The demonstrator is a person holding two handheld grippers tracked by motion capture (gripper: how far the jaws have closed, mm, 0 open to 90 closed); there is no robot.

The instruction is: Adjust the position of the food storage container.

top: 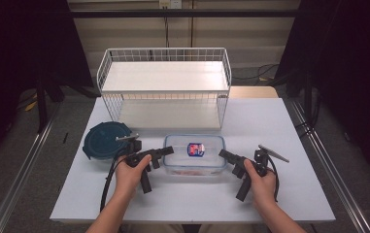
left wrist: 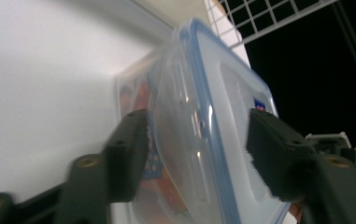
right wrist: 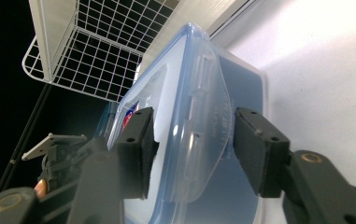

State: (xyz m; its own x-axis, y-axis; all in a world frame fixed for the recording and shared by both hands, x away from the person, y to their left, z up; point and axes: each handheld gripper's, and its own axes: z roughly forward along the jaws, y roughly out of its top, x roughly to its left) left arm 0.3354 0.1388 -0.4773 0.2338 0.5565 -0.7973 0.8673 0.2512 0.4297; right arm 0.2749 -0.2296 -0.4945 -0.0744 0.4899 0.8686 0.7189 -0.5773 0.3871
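Note:
A clear rectangular food box [top: 194, 153] with a blue-rimmed lid and a small blue and red label lies in the middle of the white table [top: 270, 126]. My left gripper [top: 165, 151] is at its left end. In the left gripper view the jaws stand wide apart around that end of the box [left wrist: 213, 116], so the left gripper [left wrist: 196, 149] is open. My right gripper [top: 223, 155] is at the box's right end. Its jaws straddle the lid's side latch on the box [right wrist: 189, 93], with small gaps showing, so the right gripper [right wrist: 189, 149] is open too.
A round dark blue lidded container [top: 106, 140] sits just left of my left hand. A white wire rack [top: 165, 73] with two shelves stands behind the box, across the back of the table. Bare table lies in front of the box and to the right.

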